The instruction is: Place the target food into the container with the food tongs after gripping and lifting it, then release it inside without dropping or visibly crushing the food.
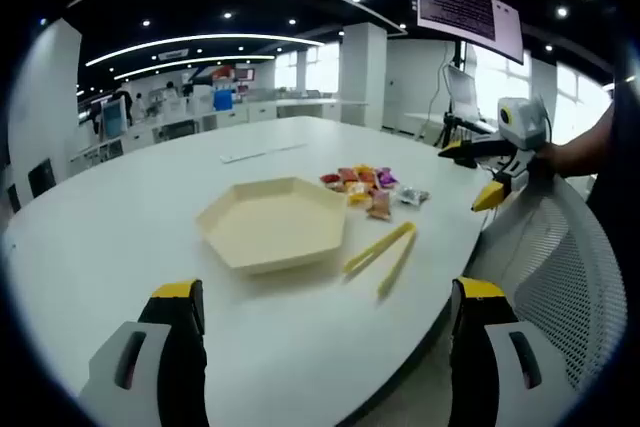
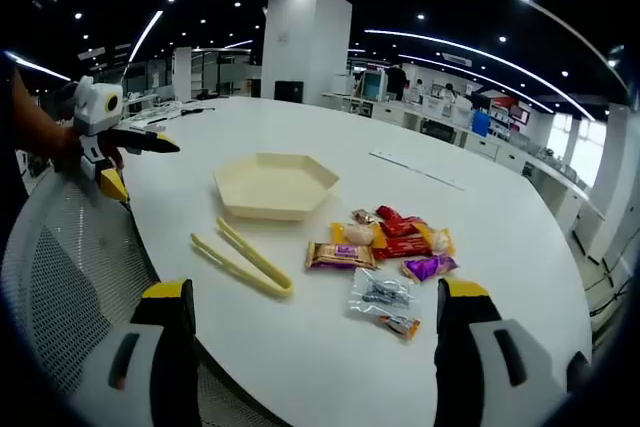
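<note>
On a white round office table [image 2: 520,247], both grippers, left gripper [image 1: 325,347] and right gripper [image 2: 315,347], gape wide at frame bottom; yellow plastic tongs [image 2: 243,260] lie untouched centre-frame, wrapped snacks [image 2: 385,242] at right, beige hexagonal tray [image 2: 275,185] beyond, seemingly staged within reach.

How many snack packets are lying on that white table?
About 8, clustered beside the tongs and tray: brown bar, two red, pale one, orange, purple, clear packet, small one. Overlaps may hide more.
</note>
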Action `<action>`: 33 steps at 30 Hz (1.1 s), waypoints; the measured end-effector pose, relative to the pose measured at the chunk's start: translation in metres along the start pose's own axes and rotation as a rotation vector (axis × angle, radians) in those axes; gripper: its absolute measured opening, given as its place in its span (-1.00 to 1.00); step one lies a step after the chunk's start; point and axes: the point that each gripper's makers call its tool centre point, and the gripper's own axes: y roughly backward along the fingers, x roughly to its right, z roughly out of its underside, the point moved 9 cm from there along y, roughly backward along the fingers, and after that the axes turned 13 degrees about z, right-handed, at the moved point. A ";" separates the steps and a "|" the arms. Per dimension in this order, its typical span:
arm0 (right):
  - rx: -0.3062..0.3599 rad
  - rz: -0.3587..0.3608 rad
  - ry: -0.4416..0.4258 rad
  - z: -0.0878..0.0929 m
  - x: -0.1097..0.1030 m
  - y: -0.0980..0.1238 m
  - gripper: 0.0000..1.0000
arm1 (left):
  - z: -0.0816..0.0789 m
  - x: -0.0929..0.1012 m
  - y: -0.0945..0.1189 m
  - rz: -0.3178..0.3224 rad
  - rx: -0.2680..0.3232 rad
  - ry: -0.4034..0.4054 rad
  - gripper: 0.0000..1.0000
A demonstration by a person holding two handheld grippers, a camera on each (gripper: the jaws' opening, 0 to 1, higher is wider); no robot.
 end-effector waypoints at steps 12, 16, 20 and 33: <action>-0.001 -0.004 -0.003 0.000 0.000 0.000 0.99 | 0.000 -0.001 0.000 -0.010 -0.002 0.003 0.99; 0.012 -0.019 0.002 -0.001 -0.001 0.000 0.99 | -0.001 0.000 0.000 -0.004 0.011 0.002 0.99; 0.001 -0.011 -0.007 0.001 0.000 -0.001 0.99 | -0.001 0.000 0.000 -0.002 0.007 0.006 0.99; -0.003 0.000 0.010 0.001 0.003 0.001 0.99 | 0.002 0.013 -0.011 0.192 -0.092 0.044 0.99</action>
